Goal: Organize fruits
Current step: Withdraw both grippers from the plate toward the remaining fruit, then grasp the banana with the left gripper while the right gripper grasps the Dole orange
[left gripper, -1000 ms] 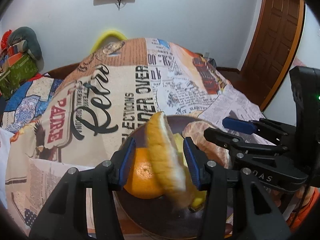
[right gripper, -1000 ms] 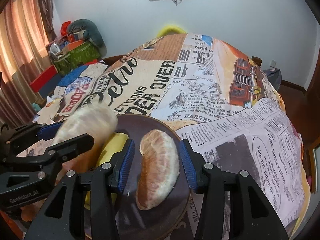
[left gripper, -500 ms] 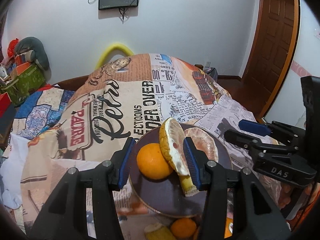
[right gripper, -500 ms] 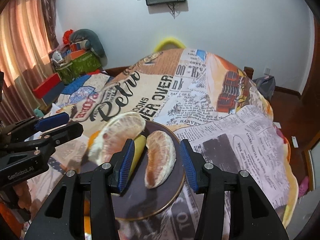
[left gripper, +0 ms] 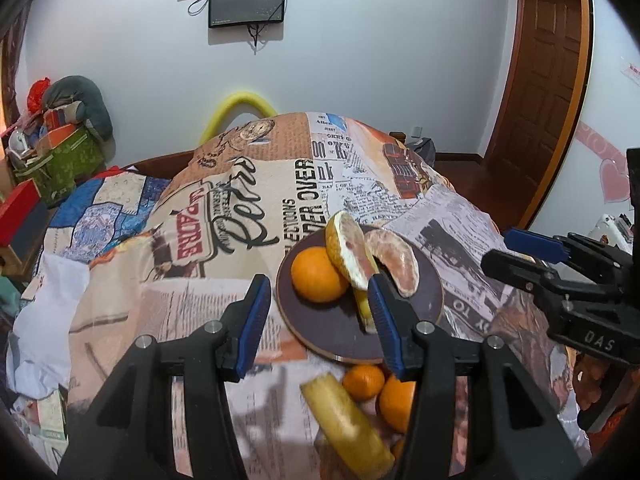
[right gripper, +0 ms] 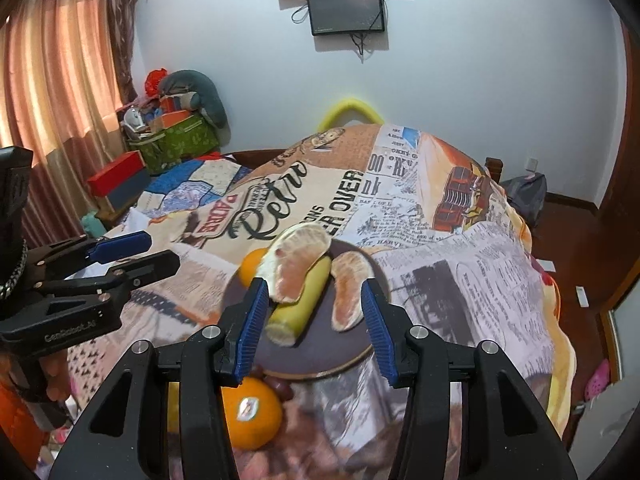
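A dark round plate (left gripper: 320, 332) lies on the printed bedspread. On it are a whole orange (left gripper: 318, 280), a peel-backed pomelo wedge (left gripper: 348, 248), a peeled segment (left gripper: 394, 262) and a banana piece (right gripper: 300, 304). My left gripper (left gripper: 318, 324) is open and empty, above the plate's near edge. My right gripper (right gripper: 314, 326) is open and empty, raised over the plate (right gripper: 352, 354). Loose in front of the plate lie a banana (left gripper: 346, 424), oranges (left gripper: 396, 400) and a stickered orange (right gripper: 250, 412).
The bedspread (left gripper: 248, 200) covers the bed. A pile of bags and boxes (right gripper: 176, 136) stands at the far left by the curtain. A wooden door (left gripper: 544, 92) is at the right. A screen (right gripper: 346, 8) hangs on the wall.
Both grippers have pulled back and up from the plate. The pomelo wedge that was between my left fingers now rests on the plate against the orange. Loose fruit below the plate came into view.
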A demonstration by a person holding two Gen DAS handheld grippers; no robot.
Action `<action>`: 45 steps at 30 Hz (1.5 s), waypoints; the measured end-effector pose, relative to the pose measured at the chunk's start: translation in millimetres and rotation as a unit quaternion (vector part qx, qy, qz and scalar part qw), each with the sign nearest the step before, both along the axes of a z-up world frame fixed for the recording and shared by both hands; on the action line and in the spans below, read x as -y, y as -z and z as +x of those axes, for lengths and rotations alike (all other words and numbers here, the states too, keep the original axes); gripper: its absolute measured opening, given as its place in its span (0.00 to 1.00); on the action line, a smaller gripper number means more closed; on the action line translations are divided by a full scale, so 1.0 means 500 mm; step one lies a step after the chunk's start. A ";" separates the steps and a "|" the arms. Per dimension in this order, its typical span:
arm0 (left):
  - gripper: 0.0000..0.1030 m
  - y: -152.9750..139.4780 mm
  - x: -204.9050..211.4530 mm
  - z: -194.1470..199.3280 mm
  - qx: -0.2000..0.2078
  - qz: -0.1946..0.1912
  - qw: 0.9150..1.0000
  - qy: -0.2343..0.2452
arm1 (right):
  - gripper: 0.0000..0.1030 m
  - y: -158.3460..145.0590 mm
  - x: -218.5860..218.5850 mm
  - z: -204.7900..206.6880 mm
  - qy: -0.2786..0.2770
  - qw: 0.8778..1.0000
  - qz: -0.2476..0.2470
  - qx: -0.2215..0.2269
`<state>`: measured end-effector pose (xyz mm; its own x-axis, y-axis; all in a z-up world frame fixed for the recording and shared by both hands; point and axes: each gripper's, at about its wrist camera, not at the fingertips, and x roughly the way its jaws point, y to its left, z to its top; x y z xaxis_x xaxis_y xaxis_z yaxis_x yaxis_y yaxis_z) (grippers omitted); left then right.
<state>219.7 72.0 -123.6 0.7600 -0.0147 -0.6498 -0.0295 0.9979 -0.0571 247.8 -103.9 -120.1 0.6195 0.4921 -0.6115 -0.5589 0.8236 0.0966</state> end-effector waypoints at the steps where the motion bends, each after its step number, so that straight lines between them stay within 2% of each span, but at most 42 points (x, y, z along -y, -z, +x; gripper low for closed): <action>1: 0.49 0.002 -0.001 -0.009 -0.003 -0.003 1.000 -0.002 | 0.47 0.004 -0.001 -0.010 -0.001 1.000 -0.001 -0.001; 7: 0.49 0.019 -0.005 -0.055 -0.019 -0.005 1.000 -0.008 | 0.48 0.030 -0.004 -0.047 -0.010 1.000 -0.003 -0.021; 11: 0.49 0.038 -0.008 -0.083 -0.034 0.004 0.999 -0.006 | 0.59 0.055 -0.011 -0.072 -0.013 0.999 -0.011 -0.031; 14: 0.50 0.057 -0.016 -0.098 -0.049 0.011 0.999 -0.007 | 0.65 0.080 -0.016 -0.084 -0.012 0.999 -0.017 -0.040; 18: 0.54 0.086 -0.028 -0.113 -0.070 0.003 0.998 -0.009 | 0.65 0.112 -0.025 -0.089 -0.015 0.998 -0.024 -0.063; 24: 0.54 0.134 -0.034 -0.122 -0.100 -0.004 0.995 -0.007 | 0.65 0.156 -0.053 -0.093 -0.026 0.995 -0.045 -0.087; 31: 0.54 0.157 -0.033 -0.113 -0.115 -0.011 0.993 -0.005 | 0.65 0.191 -0.081 -0.081 -0.034 0.992 -0.062 -0.108; 40: 0.54 0.164 -0.013 -0.090 -0.122 -0.020 0.992 0.000 | 0.64 0.187 -0.054 -0.085 -0.032 0.993 -0.037 -0.112; 45: 0.54 0.174 0.014 -0.079 -0.123 -0.041 0.991 0.007 | 0.64 0.176 -0.015 -0.086 -0.015 0.994 -0.020 -0.111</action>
